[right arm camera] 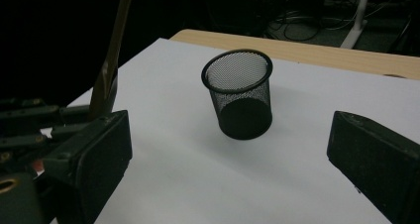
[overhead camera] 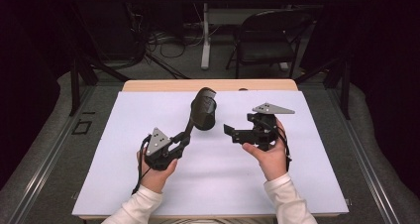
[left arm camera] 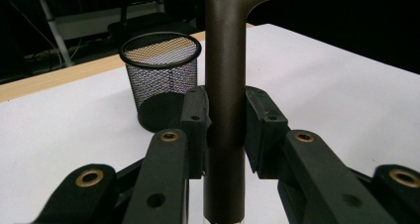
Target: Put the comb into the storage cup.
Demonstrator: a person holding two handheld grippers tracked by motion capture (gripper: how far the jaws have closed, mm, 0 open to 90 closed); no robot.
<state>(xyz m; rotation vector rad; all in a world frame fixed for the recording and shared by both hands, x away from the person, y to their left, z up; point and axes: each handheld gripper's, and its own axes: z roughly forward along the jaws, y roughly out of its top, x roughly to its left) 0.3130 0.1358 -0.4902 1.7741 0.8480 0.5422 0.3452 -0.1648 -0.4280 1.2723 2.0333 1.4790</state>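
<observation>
Left gripper view: left claw (left arm camera: 225,130) clamped on smooth brown handle (left arm camera: 225,85); round black mesh cup (left arm camera: 161,80); right claw (right arm camera: 228,154) apart.

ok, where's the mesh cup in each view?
High view: mesh cup at table centre, partly behind the dark utensil's head, between the two tongs.
Left gripper view: upper left, behind the dark utensil that the left tongs clamp.
Right gripper view: centre, upright, framed by open right tongs.
Shared landmark: white mat.
</observation>
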